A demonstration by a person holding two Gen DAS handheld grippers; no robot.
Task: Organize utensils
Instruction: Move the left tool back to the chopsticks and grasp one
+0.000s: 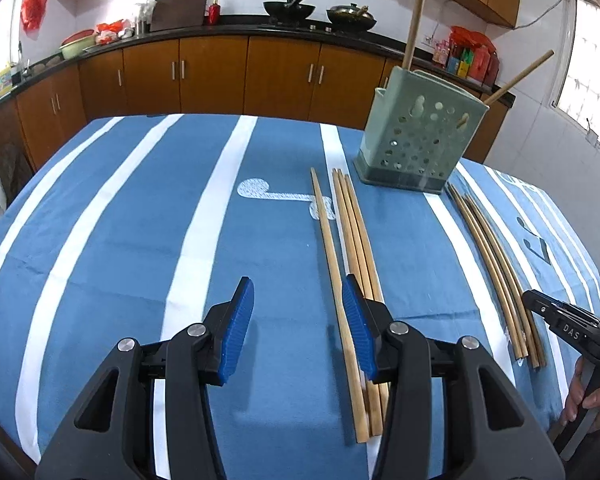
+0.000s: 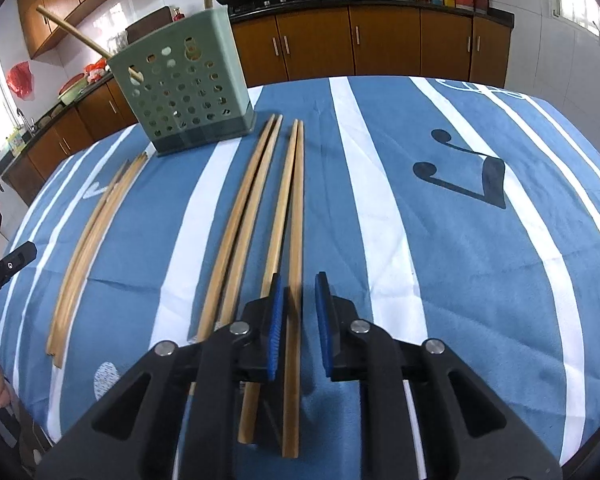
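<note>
The left gripper [image 1: 298,320] is seen with its jaws standing moderately apart above the bench [image 1: 112,216], which is covered by a blue cloth with white stripes. Nothing is held between them; only cloth is seen in the gap. Its right blue pad is placed just over the edge of a group of four light wooden chopsticks [image 1: 350,248], which lie side by side on the cloth; whether the pad touches them cannot be told.

The right gripper [image 2: 300,326] is seen with its jaws drawn narrow, a small gap remaining. One chopstick [image 2: 295,216] of a second group of four is framed between the blue pads, just beside the left pad and clear of the right one, so no clamping is shown. Its neighbour [image 2: 278,216] passes under the left pad. The other two of that group [image 2: 244,208] lie slightly apart to the left.

A green perforated utensil holder [image 2: 188,92] is stood upright on the bench beyond the tips of both groups. Two chopsticks are already placed in it: one nearly upright [image 1: 416,12], one leaning outward [image 1: 520,76]. A hand [image 1: 592,396] gripping the right tool's handle is visible at the edge of the left view.
</note>
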